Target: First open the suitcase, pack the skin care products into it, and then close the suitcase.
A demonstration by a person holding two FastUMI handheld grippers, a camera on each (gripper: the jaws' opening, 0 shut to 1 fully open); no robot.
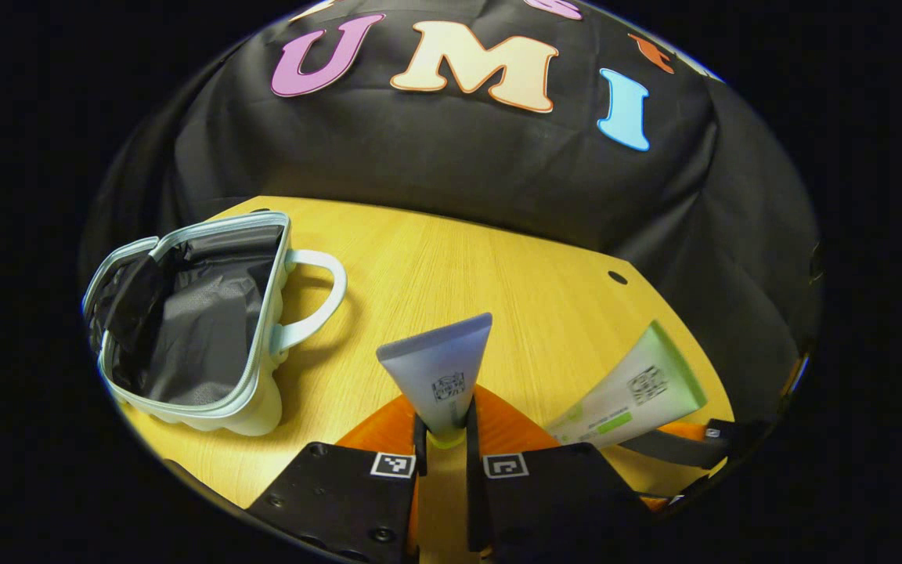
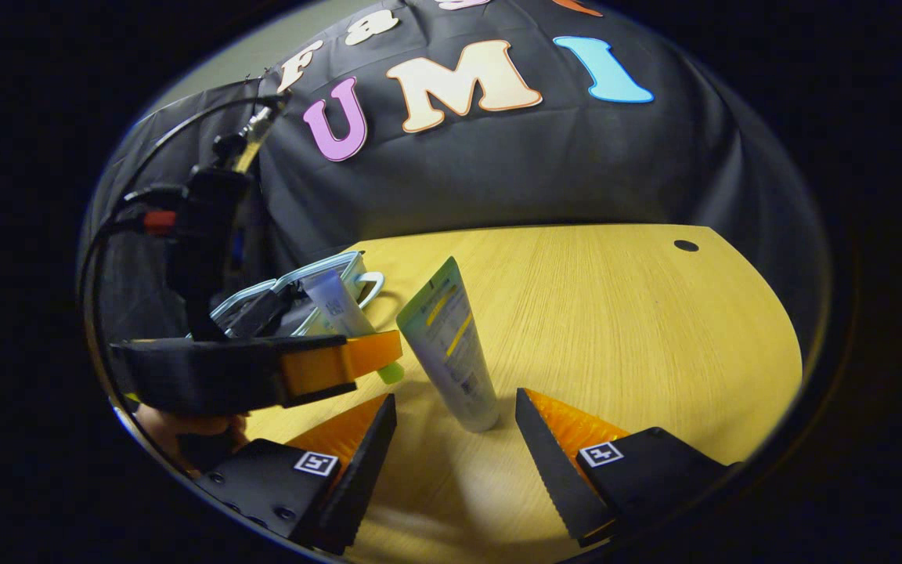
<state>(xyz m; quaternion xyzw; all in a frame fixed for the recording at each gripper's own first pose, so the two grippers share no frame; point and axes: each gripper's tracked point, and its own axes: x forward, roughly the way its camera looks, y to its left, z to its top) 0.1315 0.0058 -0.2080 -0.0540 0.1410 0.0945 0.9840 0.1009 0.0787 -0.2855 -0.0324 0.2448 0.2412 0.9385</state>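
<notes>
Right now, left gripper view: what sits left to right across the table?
Open suitcase → grey tube clamped in the left gripper → green-and-white tube → small hole in the table overlaps that tube's span, so unranked.

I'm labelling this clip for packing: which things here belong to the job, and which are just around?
Job:
- open suitcase
- grey tube, clamped in the left gripper
- green-and-white tube, standing between the open right gripper fingers

Around:
- wooden table
</notes>
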